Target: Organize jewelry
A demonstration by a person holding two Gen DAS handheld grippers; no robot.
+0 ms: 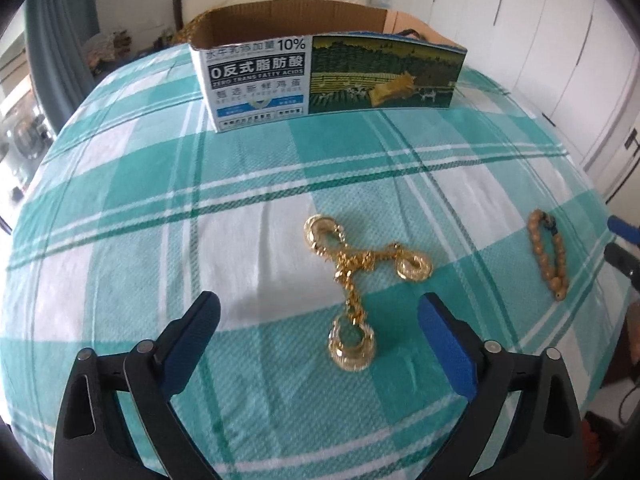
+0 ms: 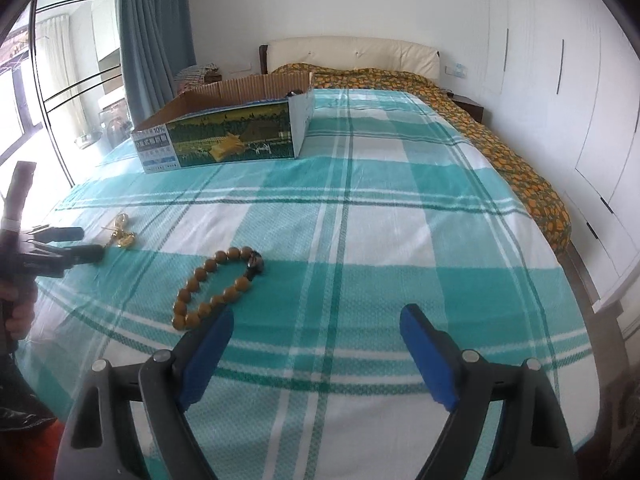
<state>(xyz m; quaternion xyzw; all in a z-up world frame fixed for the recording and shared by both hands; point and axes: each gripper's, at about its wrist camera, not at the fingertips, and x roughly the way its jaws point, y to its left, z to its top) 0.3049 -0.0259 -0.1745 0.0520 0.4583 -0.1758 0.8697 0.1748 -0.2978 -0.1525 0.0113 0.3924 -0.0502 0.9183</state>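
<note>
A tangle of gold jewelry (image 1: 354, 280), chain and chunky hoops, lies on the teal checked bedspread (image 1: 240, 208). My left gripper (image 1: 320, 312) hovers over its near end, open, with the nearest hoop between the blue pads but untouched. A brown bead bracelet (image 1: 548, 256) lies to the right. In the right wrist view that bead bracelet (image 2: 214, 284) sits just ahead-left of my open right gripper (image 2: 318, 322), whose jaws hold nothing. The left gripper (image 2: 86, 246) and the gold jewelry (image 2: 122, 234) show at the far left. An open printed cardboard box (image 1: 320, 76) stands farther back on the bed.
The cardboard box (image 2: 224, 132) has its top open. An orange patterned quilt (image 2: 500, 136) runs along the bed's right side by white wardrobes (image 2: 560, 80). A padded headboard (image 2: 352, 54) is at the back. A person's hand (image 2: 18, 312) grips the left tool.
</note>
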